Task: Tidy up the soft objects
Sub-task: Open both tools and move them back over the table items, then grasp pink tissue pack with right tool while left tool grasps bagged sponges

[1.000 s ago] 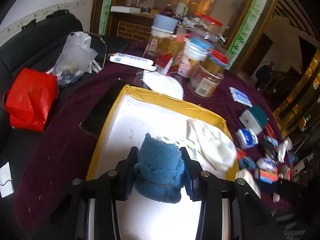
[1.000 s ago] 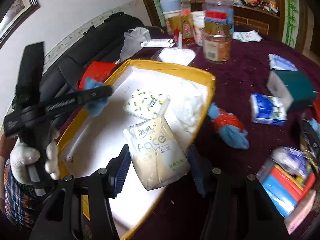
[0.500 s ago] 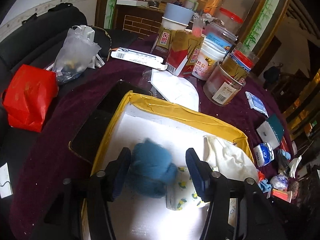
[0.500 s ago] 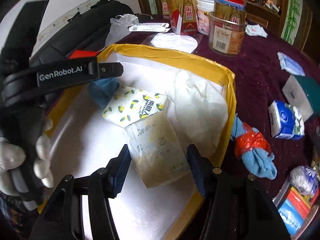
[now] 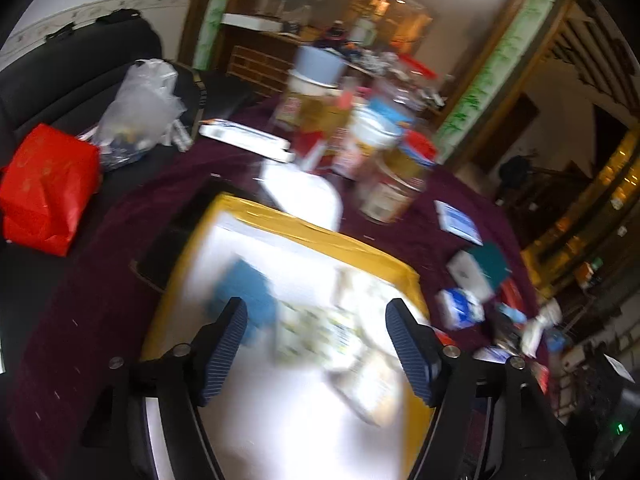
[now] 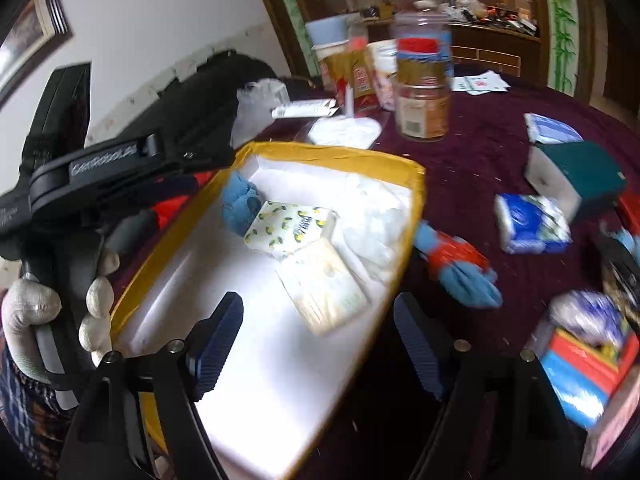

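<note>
- Maroon cloth covers the worktop (image 6: 480, 168), and jars and cartons crowd its 12 o'clock end.
- Front and centre sits the yellow-rimmed box (image 6: 332, 152) with its white floor.
- Inside it, the blue towel (image 6: 240, 208) lies bunched at the box's 11 o'clock corner, touching the lemon-print tissue pack (image 6: 290, 230).
- Just at 5 o'clock of that pack is the beige tissue pack (image 6: 322, 286), and a white cloth (image 6: 372, 220) fills the 2 o'clock side.
- Left hand-held gripper (image 5: 316, 344): jaws spread wide over the box, nothing between them (this view is badly blurred).
- Right hand-held gripper (image 6: 318, 336): also wide apart and holding nothing, above the box's near edge.
- Out on the cloth at 3 o'clock of the box lies a blue-and-red glove bundle (image 6: 456, 264), with a blue tissue pack (image 6: 532, 224) beyond it.
</note>
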